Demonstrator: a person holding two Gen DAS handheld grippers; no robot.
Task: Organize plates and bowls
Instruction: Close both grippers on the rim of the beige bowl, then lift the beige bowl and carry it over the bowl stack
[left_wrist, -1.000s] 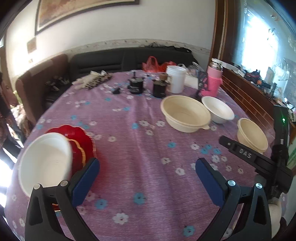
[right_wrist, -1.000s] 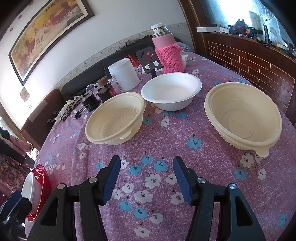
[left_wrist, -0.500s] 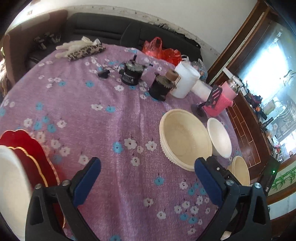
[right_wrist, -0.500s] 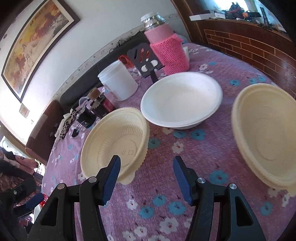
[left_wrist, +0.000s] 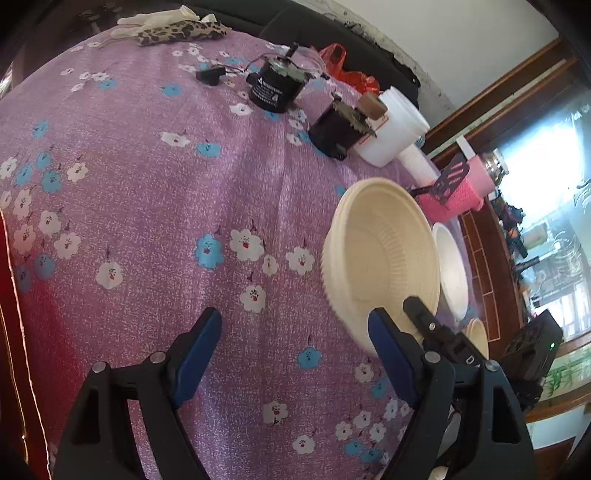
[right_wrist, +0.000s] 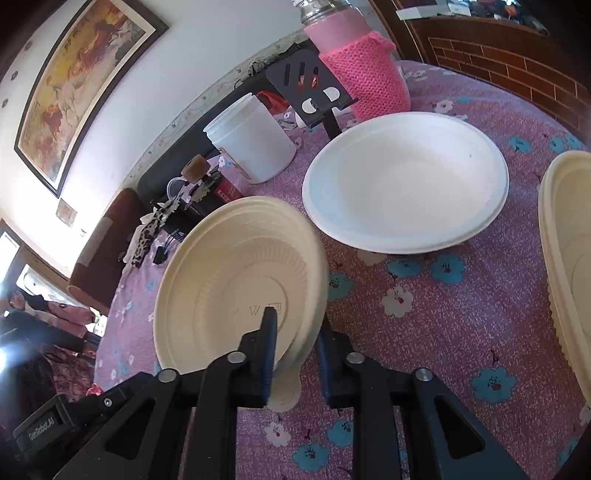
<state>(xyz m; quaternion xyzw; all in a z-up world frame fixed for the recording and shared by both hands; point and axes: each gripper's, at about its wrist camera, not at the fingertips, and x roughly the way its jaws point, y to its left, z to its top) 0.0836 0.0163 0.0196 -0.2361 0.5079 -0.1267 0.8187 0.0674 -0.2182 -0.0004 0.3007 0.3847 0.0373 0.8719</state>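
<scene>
Two claws | right claw (right_wrist: 293, 338) pinching ribbed cream plastic bowl (right_wrist: 236, 280) rim | left claw (left_wrist: 295, 345) open, empty | risk: thin rim slips, bowl drops

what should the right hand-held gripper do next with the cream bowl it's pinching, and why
Probably lift the cream bowl and carry it toward the other cream bowl to nest it. The right hand-held gripper is closed on its near rim, one finger inside and one outside, and the bowl looks tilted. The left hand-held gripper is open and holds nothing.

Bright daylight via window (left_wrist: 554, 155), blown out; strong fisheye warp w/ dark corners; slight motion blur.
</scene>
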